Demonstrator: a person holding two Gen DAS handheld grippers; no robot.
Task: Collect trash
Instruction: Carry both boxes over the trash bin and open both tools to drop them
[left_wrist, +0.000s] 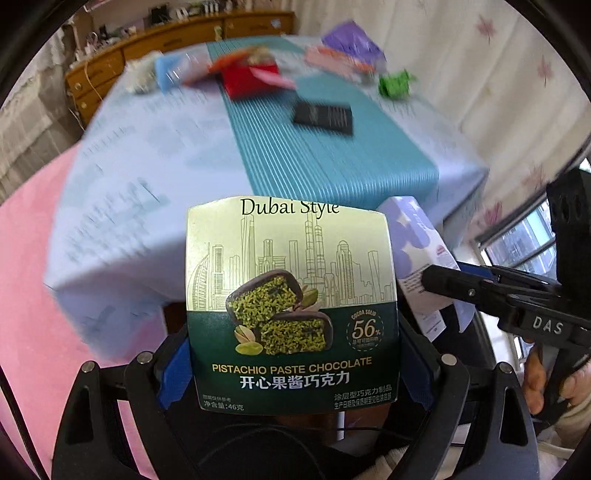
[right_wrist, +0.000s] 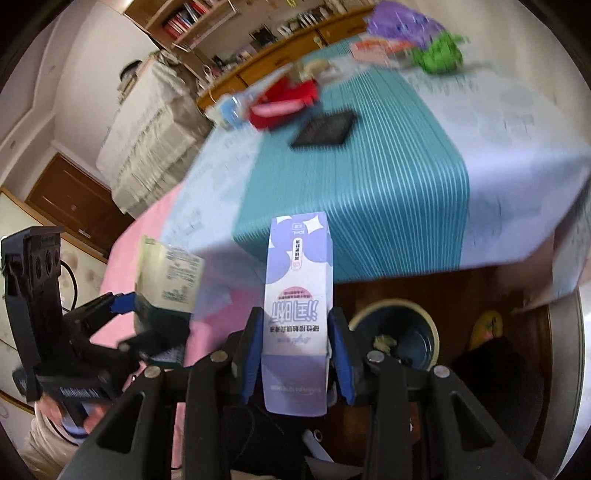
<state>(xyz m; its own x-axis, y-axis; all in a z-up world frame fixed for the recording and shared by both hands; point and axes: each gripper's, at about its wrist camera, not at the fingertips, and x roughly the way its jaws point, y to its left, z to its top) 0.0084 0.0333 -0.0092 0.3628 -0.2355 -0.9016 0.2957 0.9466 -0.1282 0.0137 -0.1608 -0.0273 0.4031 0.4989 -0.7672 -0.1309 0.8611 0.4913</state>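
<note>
Left gripper (left_wrist: 291, 369) pinching chocolate box (left_wrist: 291, 306), right gripper (right_wrist: 295, 354) pinching purple carton (right_wrist: 297, 295) — off table edge (right_wrist: 369, 266), above bin (right_wrist: 395, 332).

Both wrist views look forward from off the table's (left_wrist: 110, 184) near edge, side by side, sharing its tabletop.

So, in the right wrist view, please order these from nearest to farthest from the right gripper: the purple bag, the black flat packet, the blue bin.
1. The blue bin, on the floor just right of the right gripper, which holds the purple-and-white carton.
2. The black flat packet, mid-table on the teal runner.
3. The purple bag, at the table's far end.
</note>
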